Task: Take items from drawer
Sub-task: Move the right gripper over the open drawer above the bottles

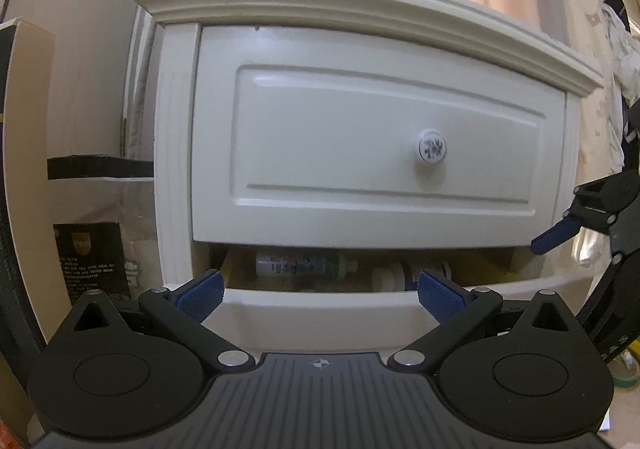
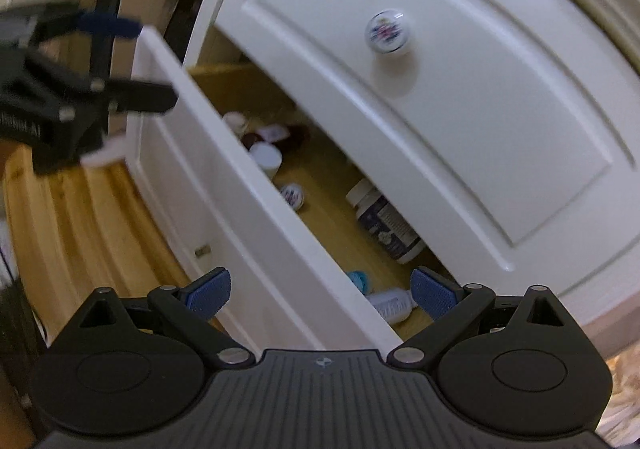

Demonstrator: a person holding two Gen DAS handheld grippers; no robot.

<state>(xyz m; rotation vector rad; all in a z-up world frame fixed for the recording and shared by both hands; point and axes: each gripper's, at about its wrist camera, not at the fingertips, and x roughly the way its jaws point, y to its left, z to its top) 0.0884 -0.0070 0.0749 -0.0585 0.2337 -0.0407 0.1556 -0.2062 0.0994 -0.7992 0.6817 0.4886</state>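
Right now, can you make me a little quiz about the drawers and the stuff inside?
1. True or false: the lower drawer is pulled open.
2. What lies inside it? A) bottles and jars B) socks C) spoons
3. Fill in: the upper drawer has a round ____ with a flower pattern.

Key:
1. True; bottles show inside.
2. A; for instance the dark-labelled bottle and the white-lidded jar.
3. Knob.

Bonus: both the left hand-held gripper and the right hand-held gripper are open and hold nothing.
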